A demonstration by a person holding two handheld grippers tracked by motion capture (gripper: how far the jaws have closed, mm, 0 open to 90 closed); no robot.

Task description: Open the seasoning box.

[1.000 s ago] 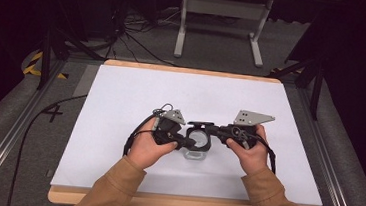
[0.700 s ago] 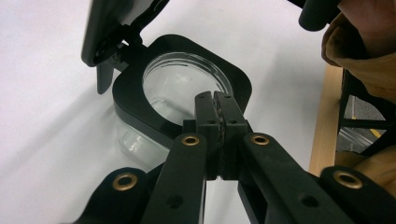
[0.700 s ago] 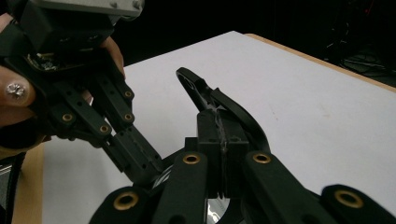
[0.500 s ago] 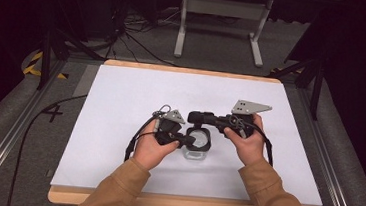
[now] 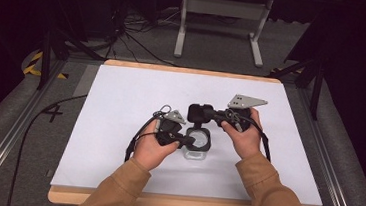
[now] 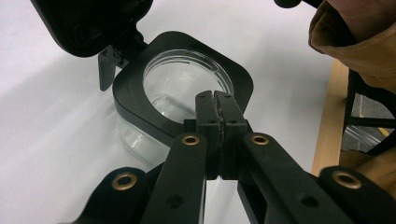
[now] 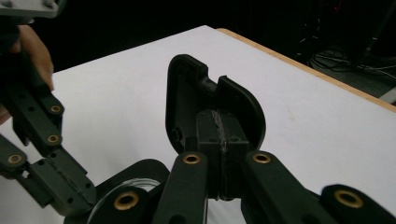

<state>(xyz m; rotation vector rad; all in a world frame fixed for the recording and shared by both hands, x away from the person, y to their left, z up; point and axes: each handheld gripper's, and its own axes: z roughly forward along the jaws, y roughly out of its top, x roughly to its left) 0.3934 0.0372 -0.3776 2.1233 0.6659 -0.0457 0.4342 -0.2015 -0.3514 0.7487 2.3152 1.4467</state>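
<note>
Gripping a glass jar's (image 6: 154,107) black rim, left hand-held gripper (image 6: 215,100); right (image 7: 219,122) pinches its lid (image 7: 210,93).

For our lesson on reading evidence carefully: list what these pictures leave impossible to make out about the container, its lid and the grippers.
- Clear glass container with black square collar: any contents, blurred by reflections, left gripper view.
- Its base: hidden by the left gripper, high view.
- Black hinged lid: latch side faces away behind the right gripper, right gripper view.
- Hinge detail: too small, high view.

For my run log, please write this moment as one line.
left gripper: shut on jar rim | right gripper: shut on lid, lifted off
</note>
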